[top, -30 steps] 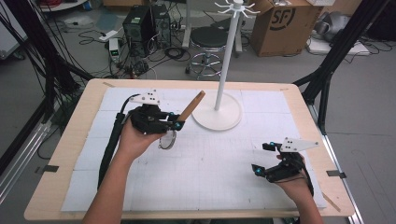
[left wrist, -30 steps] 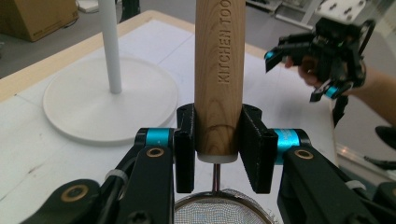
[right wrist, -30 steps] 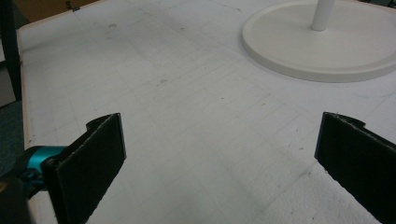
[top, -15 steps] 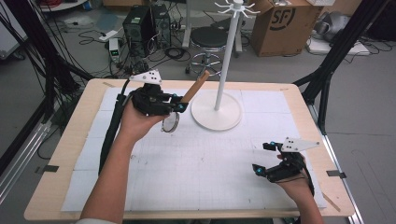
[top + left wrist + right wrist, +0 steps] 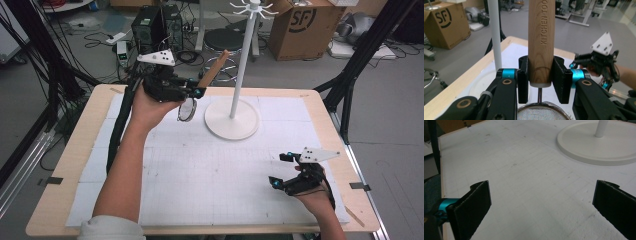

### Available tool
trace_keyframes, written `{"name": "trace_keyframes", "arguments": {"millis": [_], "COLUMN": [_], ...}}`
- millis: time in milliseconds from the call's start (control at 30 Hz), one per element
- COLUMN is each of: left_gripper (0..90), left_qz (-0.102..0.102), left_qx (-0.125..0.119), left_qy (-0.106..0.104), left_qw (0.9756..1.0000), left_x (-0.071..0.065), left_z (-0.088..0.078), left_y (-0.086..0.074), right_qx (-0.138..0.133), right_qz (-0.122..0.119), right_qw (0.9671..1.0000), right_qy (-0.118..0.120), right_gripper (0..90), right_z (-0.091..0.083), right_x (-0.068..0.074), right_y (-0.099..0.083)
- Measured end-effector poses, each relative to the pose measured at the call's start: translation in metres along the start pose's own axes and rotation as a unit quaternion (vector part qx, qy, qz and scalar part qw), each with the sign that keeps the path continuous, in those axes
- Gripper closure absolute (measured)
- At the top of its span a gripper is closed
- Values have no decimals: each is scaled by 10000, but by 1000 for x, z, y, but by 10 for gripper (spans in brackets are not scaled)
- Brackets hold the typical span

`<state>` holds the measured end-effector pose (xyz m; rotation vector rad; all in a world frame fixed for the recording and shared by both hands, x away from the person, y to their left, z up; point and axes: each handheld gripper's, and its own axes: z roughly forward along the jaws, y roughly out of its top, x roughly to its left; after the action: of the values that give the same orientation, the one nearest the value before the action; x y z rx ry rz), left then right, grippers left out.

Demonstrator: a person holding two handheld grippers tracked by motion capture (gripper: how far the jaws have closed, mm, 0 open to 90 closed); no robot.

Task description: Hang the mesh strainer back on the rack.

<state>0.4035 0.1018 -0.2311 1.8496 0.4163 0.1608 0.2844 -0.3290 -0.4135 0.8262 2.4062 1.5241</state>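
High view: left gripper (image 5: 199, 92) is clamped on the wooden handle (image 5: 541, 42) of a mesh strainer (image 5: 187, 110), held above the table beside the white hook stand (image 5: 239, 60). Right gripper (image 5: 280, 170) rests with jaws apart. Judged next step: raise the strainer to a hook.

Overhead view, two close tool views

Spanning the middle of the high view: a bench (image 5: 60, 200) with a light wooden top. Covering nearly all of it, a white gridded sheet (image 5: 210, 175), leaving a bare wooden border around the edges. Standing on the sheet toward the far side, the round white base of a stand (image 5: 231, 119), its pole (image 5: 241, 60) rising upright. Sticking to the bench edges, small dark tape strips (image 5: 53, 180).
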Motion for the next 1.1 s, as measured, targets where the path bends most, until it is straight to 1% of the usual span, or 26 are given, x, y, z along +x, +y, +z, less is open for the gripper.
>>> {"name": "trace_keyframes", "arguments": {"millis": [33, 100, 200, 267, 300, 400, 467, 500, 533, 567, 633, 767, 833, 867, 933, 967, 1000, 1100], "left_gripper": [690, 689, 690, 690, 690, 690, 690, 690, 690, 690, 690, 690, 690, 690, 690, 690, 690, 690], "left_qz": [-2, 54, 84, 120, 128, 90, 84, 84, 100, 58, 39, 5, -11, -23, 51, 49, 23, 44], "left_qx": [-32, -21, -77, -71, -75, -156, -174, -132, -122, -140, -150, -156, -93, -63, -31, -61, -61, -59], "left_qy": [-25, 19, -5, -64, -60, -81, -30, 37, 75, 87, 116, -25, -1, -27, -98, -92, -133, -89], "left_qw": [10000, 10000, 9999, 9999, 9999, 9998, 9998, 9999, 9998, 9998, 9998, 9999, 10000, 10000, 9999, 9999, 9999, 9999], "left_x": [1, 2, 3, 4, 5, 10, 13, 16, 17, 19, 22, 30, 33, 34, 36, 38, 39, 42], "left_z": [0, 0, 3, 5, 7, 10, 11, 13, 14, 15, 16, 17, 18, 18, 16, 16, 15, 13], "left_y": [3, 10, 20, 27, 30, 37, 41, 43, 45, 46, 50, 56, 57, 58, 61, 63, 64, 72], "right_qx": [3, 11, -13, -35, -33, -55, -54, -49, -49, -27, -48, -48, -64, -107, -119, -112, -109, -109], "right_qz": [0, -27, -24, -21, -38, -84, -104, -152, -152, -155, -118, -120, -116, -113, -91, -89, -100, -123], "right_qw": [10000, 10000, 10000, 10000, 10000, 9999, 9999, 9999, 9999, 9998, 9998, 9998, 9998, 9998, 9998, 9998, 9998, 9998], "right_qy": [11, 6, 23, 25, 36, 61, 61, 61, 61, 74, 132, 129, 132, 143, 143, 134, 128, 118], "right_gripper": [7, 7, 7, 7, 7, 7, 7, 7, 7, 7, 7, 7, 7, 7, 7, 7, 7, 7], "right_z": [0, 1, 1, 1, 0, 0, 1, 2, 2, 2, 3, 3, 3, 2, 1, 1, 2, 2], "right_x": [0, 0, 1, 2, 2, 6, 7, 8, 8, 8, 8, 8, 8, 8, 8, 8, 8, 8], "right_y": [0, 0, 1, 1, 2, 4, 5, 6, 6, 6, 6, 6, 6, 7, 7, 7, 7, 7]}}
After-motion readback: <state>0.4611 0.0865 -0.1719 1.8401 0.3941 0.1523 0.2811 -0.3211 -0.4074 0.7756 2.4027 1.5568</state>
